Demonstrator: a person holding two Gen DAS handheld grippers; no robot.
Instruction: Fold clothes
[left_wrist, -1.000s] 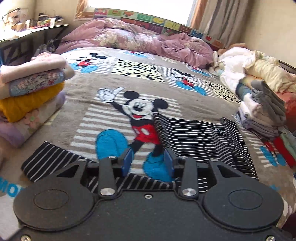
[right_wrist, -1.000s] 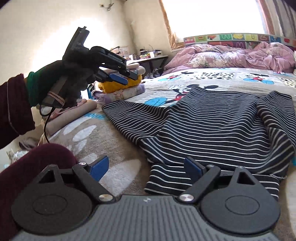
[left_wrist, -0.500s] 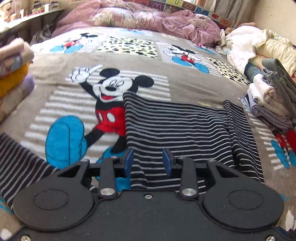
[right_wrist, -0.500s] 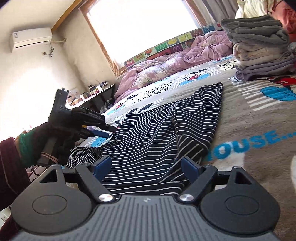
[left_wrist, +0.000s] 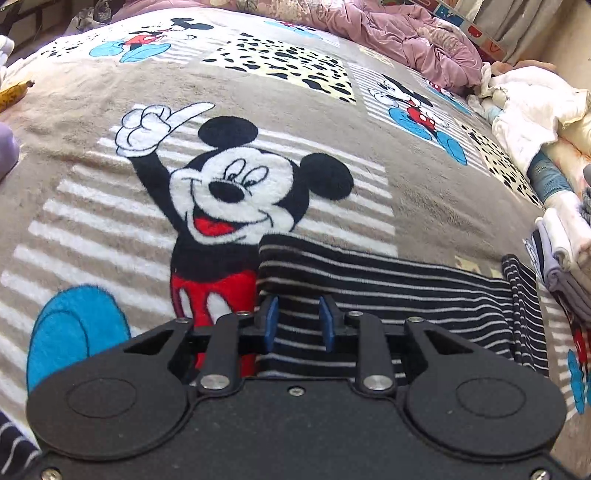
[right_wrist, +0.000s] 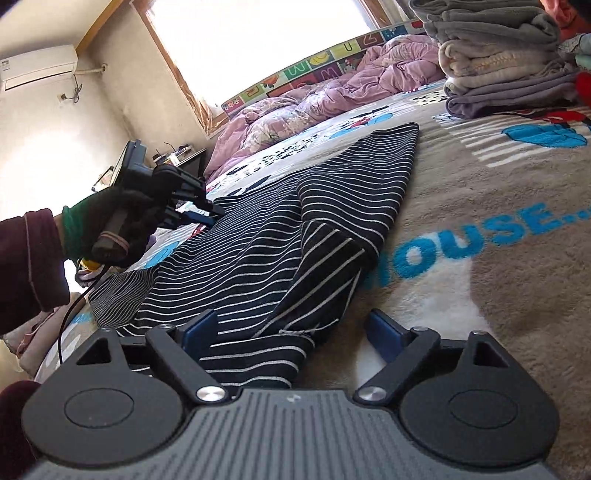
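Note:
A black garment with thin white stripes (left_wrist: 388, 291) lies spread on the Mickey Mouse blanket (left_wrist: 229, 199). My left gripper (left_wrist: 297, 314) is open and low over the garment's left edge, with striped cloth showing between its blue pads. In the right wrist view the same garment (right_wrist: 295, 206) stretches away from me, one part folded over itself. My right gripper (right_wrist: 291, 325) stands wide open at the near end, and a striped end piece lies between its fingers. A gloved hand holds the left gripper (right_wrist: 192, 214) at the garment's far left side.
Folded grey and cream clothes are stacked at the right (right_wrist: 498, 74), also seen as a pile (left_wrist: 561, 236) beside the garment. A crumpled pink quilt (right_wrist: 332, 96) lies at the bed's head under the window. A dark desk (right_wrist: 181, 158) stands at the left wall.
My left gripper has moved forward and down, from the near sleeve to the garment's left edge. My right gripper swung right and dropped low to the garment's near end. Both stayed open.

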